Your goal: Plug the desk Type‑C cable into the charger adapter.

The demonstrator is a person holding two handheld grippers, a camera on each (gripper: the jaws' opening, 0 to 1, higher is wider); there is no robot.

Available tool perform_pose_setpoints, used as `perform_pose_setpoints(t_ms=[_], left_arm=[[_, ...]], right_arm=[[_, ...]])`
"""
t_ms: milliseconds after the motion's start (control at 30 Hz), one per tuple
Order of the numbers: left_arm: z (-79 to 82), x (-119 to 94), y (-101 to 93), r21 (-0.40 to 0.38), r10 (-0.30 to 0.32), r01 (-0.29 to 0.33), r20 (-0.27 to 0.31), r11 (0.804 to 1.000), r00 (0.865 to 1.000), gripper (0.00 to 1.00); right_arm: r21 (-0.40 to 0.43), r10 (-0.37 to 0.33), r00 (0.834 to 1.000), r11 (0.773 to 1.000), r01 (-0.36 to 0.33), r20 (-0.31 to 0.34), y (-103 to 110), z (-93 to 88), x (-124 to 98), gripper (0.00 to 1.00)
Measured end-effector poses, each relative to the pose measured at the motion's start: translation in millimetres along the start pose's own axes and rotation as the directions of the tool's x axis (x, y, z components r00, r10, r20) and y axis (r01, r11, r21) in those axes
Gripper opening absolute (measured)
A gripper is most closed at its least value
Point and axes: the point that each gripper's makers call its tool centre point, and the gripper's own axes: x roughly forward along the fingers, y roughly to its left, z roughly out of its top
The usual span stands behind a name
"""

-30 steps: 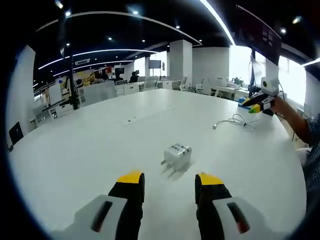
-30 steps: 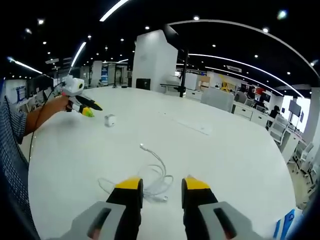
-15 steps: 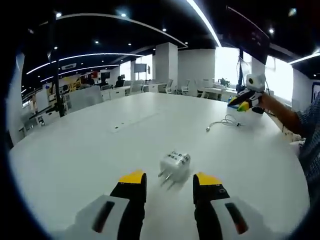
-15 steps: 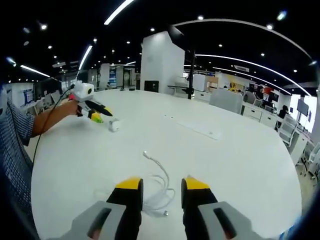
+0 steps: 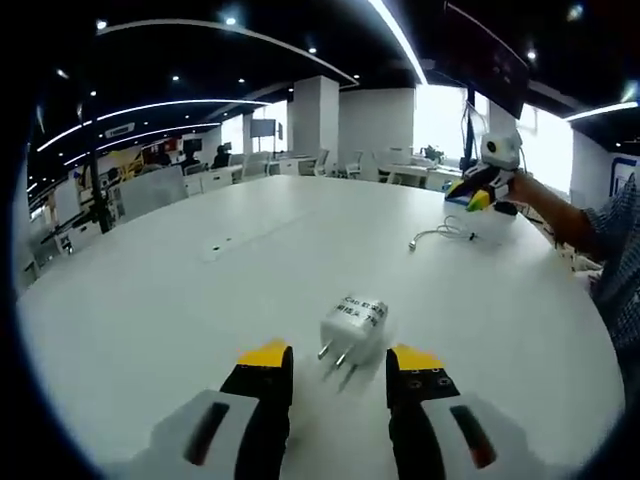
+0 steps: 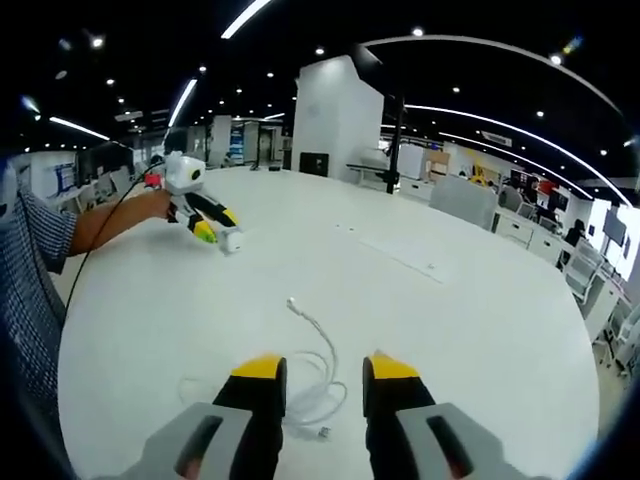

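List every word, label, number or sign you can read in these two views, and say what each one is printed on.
No text can be read for certain.
Charger adapter: dark print on its top face, too small and blurred to read.
Yellow wall poster behind the desks: blurred, no words can be made out.
Cable, white table, left gripper and right gripper: no print visible.

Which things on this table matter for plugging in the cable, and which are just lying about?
For the job:
- white cube-shaped charger adapter
- white coiled Type-C cable
- left gripper
- right gripper

Lying about:
- flat white cover strip set in the round white table
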Motion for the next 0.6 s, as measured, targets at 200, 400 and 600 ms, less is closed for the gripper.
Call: perform_pose_setpoints(t_ms=[200, 400, 600], left_arm=[[3.5, 1.3, -6.1, 0.013, -0.002, 0.002, -0.013, 1.0, 1.0, 0.37], [7.2, 6.5, -11.9, 0.022, -0.037, 0.038, -0.033, 0.999, 0.999, 0.37], [9.6, 14.4, -19.1, 0.035, -0.065, 0.066, -0.045, 0.997, 0.997, 0.36]], right_arm=[[0.006, 0.019, 0.999, 1.0, -0.018, -0.034, -0.1, -3.4, 9.9, 0.32], [-0.012, 0.037, 0.997, 0.999, -0.038, -0.069, 2.9, -4.1, 20.5, 0.32], [-0.036, 0.062, 0.994, 0.997, -0.066, -0.085, 4.5, -3.5, 28.0, 0.32]])
